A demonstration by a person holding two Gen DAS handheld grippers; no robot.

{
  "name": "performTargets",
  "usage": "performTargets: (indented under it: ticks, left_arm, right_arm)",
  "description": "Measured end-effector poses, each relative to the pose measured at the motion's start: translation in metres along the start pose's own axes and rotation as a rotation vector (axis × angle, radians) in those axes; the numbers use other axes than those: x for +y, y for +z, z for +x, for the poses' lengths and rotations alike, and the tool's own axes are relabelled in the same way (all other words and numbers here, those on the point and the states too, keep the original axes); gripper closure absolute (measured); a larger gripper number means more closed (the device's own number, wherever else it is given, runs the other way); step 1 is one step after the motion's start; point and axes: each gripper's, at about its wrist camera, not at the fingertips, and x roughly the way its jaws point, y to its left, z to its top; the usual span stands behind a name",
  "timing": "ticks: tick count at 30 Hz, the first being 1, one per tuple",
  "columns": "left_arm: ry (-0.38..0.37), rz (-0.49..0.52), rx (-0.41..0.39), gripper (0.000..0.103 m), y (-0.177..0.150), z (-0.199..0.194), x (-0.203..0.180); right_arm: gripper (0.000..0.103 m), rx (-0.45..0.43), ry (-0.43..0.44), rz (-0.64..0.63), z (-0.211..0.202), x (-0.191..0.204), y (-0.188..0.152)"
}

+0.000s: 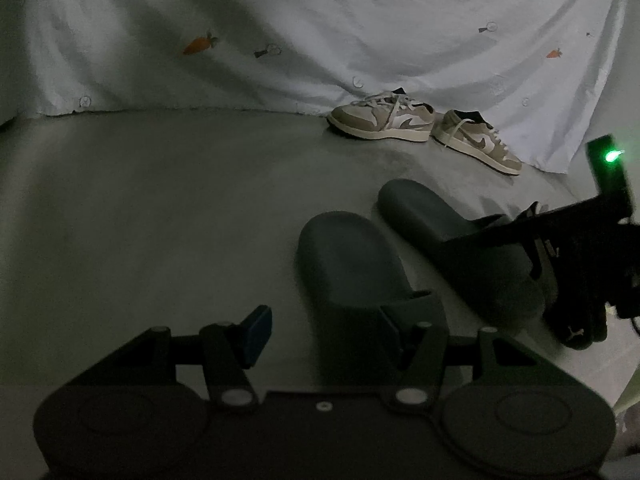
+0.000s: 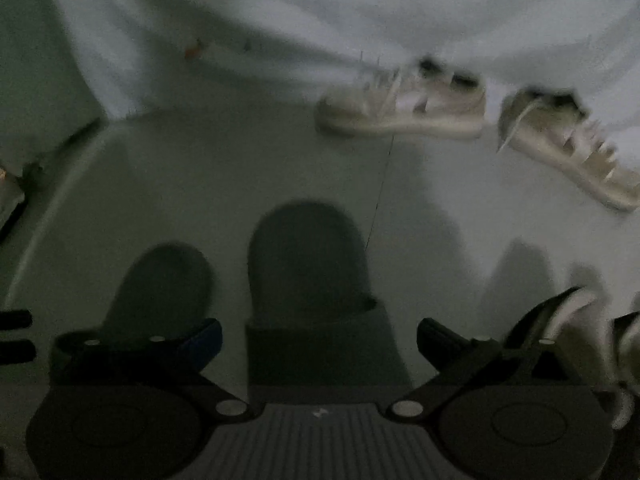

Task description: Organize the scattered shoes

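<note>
While the light was poor and the right view smeared, I logged the floor (image 1: 160,208) as follows.

Item: two dark slides, side by side, nearly parallel. Near slide (image 1: 352,264) lay just ahead of my left tool (image 1: 324,330), whose fingers stood spread wide and gripped nothing; its right finger sat at that slide's strap. Far slide (image 1: 448,236) lay under my right tool (image 2: 320,340), fingers likewise apart and empty, straddling the strap.

Item: two tan sneakers by the hanging sheet (image 1: 320,32). Left sneaker (image 1: 384,118) and right sneaker (image 1: 480,142) were near each other but splayed, toes pointing apart.

Item: a black shoe (image 1: 576,320) at the right, partly hidden by the right tool; its position I could not tell exactly.

Risks, as I judged them. Soft strap foam could fold or slip from a shallow pinch, so a slide might twist out of line. With both tools crowded over one pair, one could nudge the other's slide. Loose sneaker laces could snag a finger. Blur and gloom made depth hard to read, so a tool might strike the floor or miss.
</note>
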Motion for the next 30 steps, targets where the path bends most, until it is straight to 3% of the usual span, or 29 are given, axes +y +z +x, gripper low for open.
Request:
performTargets:
  ticks: [3, 5, 9, 14, 22, 30]
  left_arm:
    - [0.005, -0.019, 0.004, 0.044, 0.0, 0.0, 0.004]
    - [0.002, -0.034, 0.01, 0.044, 0.0, 0.002, 0.006]
    - [0.006, -0.029, 0.02, 0.044, 0.001, 0.004, 0.005]
    - [0.013, -0.018, 0.013, 0.044, 0.003, 0.003, 0.005]
    - [0.035, -0.014, 0.013, 0.044, 0.005, -0.011, 0.012]
    - [0.012, 0.074, 0.032, 0.044, 0.004, -0.027, 0.037]
  right_arm:
    - [0.0, 0.052, -0.082, -0.126, 0.027, 0.012, -0.005]
    - [0.0, 0.023, -0.095, -0.133, 0.029, 0.011, -0.008]
    - [0.0, -0.002, -0.092, -0.117, 0.026, 0.007, -0.014]
    - [0.002, -0.015, -0.152, -0.023, 0.017, 0.03, -0.023]
    - [0.004, -0.127, -0.051, 0.281, -0.047, 0.049, -0.029]
    - [0.003, -0.28, -0.014, 0.28, -0.102, 0.12, -0.032]
